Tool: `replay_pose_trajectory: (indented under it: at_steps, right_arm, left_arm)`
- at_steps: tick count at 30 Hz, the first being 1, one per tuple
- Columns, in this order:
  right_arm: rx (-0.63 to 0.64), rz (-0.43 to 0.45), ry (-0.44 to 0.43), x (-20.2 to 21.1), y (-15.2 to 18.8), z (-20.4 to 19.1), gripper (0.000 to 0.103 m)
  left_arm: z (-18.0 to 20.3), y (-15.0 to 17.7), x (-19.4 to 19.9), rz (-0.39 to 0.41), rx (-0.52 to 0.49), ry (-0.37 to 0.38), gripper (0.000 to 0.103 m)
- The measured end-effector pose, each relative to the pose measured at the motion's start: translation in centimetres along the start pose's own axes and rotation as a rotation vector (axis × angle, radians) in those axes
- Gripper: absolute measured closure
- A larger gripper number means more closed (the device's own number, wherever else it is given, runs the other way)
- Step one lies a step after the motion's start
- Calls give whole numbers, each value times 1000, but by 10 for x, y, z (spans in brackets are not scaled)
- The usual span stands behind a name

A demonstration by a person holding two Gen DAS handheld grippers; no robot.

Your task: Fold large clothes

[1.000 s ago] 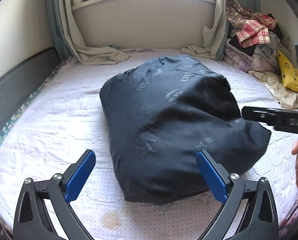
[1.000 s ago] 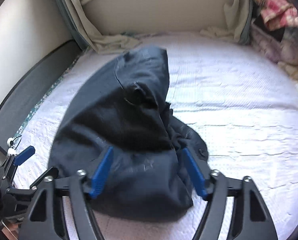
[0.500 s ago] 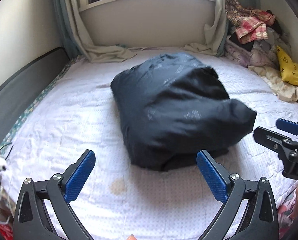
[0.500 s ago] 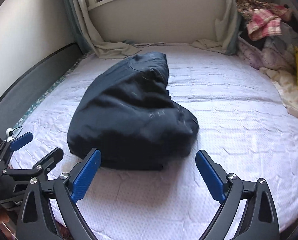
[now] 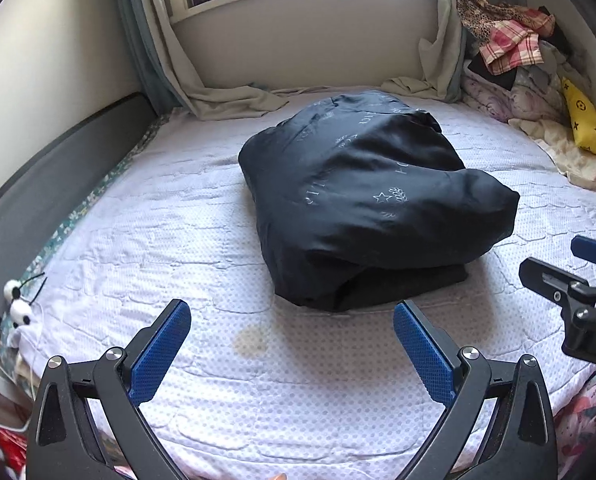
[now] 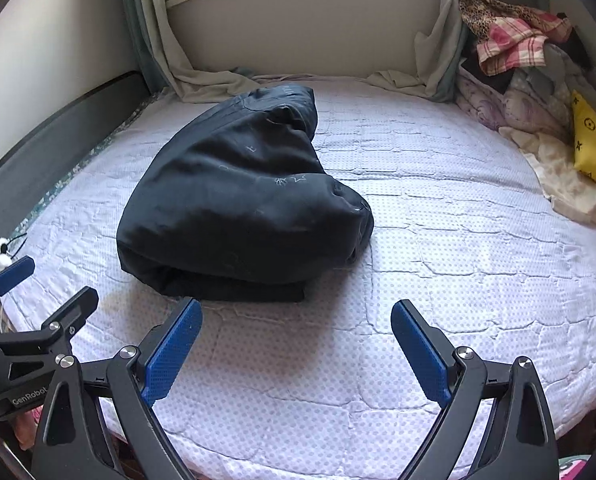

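A large dark navy garment [image 5: 361, 200] with pale printed letters and stars lies folded in a thick bundle on the white quilted mattress [image 5: 178, 216]. It also shows in the right wrist view [image 6: 238, 200], left of centre. My left gripper [image 5: 292, 350] is open and empty, above the mattress just short of the bundle's near edge. My right gripper [image 6: 296, 346] is open and empty, near the bundle's front right corner. Each gripper shows at the edge of the other's view: the right one [image 5: 577, 280] and the left one [image 6: 38, 312].
A heap of mixed clothes [image 5: 517, 52] and a yellow patterned item [image 5: 589, 128] lie along the right side of the bed. Curtains [image 5: 226, 96] pool at the far end under the window. A dark padded bed rail [image 5: 38, 176] runs along the left.
Both grippers have let go of the garment and pulled back toward the bed's near edge. The right gripper has opened wide. The bundle now rests folded on the mattress.
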State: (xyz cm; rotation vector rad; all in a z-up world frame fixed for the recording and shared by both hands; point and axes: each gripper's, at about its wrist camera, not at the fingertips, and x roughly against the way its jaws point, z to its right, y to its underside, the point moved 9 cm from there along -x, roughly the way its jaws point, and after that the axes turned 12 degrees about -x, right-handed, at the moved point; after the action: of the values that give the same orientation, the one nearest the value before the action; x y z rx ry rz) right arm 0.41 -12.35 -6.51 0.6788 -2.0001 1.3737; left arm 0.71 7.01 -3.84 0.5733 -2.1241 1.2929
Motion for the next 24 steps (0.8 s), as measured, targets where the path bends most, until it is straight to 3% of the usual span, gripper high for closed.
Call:
replay_pose_trajectory:
  at_steps: [24]
  right_arm:
    - [-3, -26, 14, -10, 9, 6, 8]
  left_arm:
    - [9, 2, -3, 4, 15, 31, 1]
